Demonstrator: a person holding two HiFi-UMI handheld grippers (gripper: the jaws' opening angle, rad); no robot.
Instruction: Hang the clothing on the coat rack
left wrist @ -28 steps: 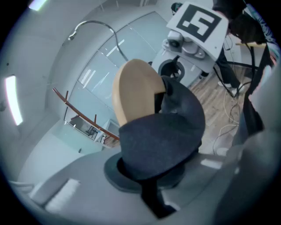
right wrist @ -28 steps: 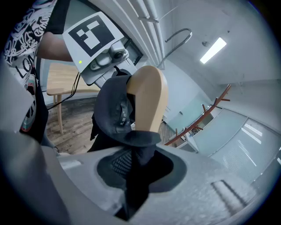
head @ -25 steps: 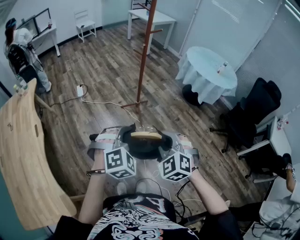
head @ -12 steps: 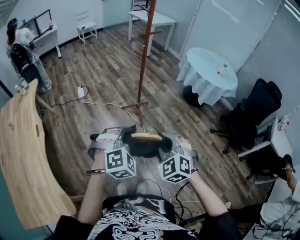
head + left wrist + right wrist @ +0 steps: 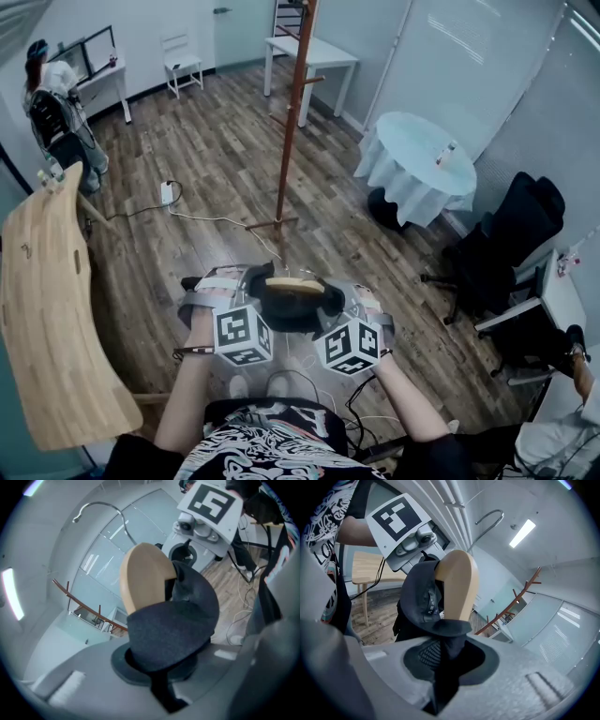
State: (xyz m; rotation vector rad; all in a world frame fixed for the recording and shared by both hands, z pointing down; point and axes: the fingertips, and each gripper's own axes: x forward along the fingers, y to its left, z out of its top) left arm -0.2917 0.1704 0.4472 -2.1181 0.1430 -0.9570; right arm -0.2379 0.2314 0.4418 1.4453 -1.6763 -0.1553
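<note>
I hold a wooden hanger (image 5: 292, 282) with a dark garment (image 5: 291, 306) draped over it, at chest height between both grippers. The left gripper (image 5: 247, 298) is shut on the garment's left shoulder, the right gripper (image 5: 336, 304) on its right shoulder. In the left gripper view the dark cloth (image 5: 173, 630) runs into the left gripper (image 5: 159, 679), below the hanger's tan end (image 5: 143, 578) and metal hook (image 5: 101, 508). In the right gripper view the cloth (image 5: 423, 602) is pinched in the right gripper (image 5: 443, 667). The brown coat rack (image 5: 292, 122) stands ahead on the wooden floor, apart from the hanger.
A round table with a white cloth (image 5: 417, 155) stands right of the rack, with a black office chair (image 5: 511, 234) nearer to me. A curved wooden tabletop (image 5: 47, 300) is at the left. Cables (image 5: 187, 211) lie by the rack's foot. A person (image 5: 56, 103) stands at the back left.
The head view has tilted up a little, so the grippers and hanger sit slightly lower in the picture. Both grips on the garment are unchanged.
</note>
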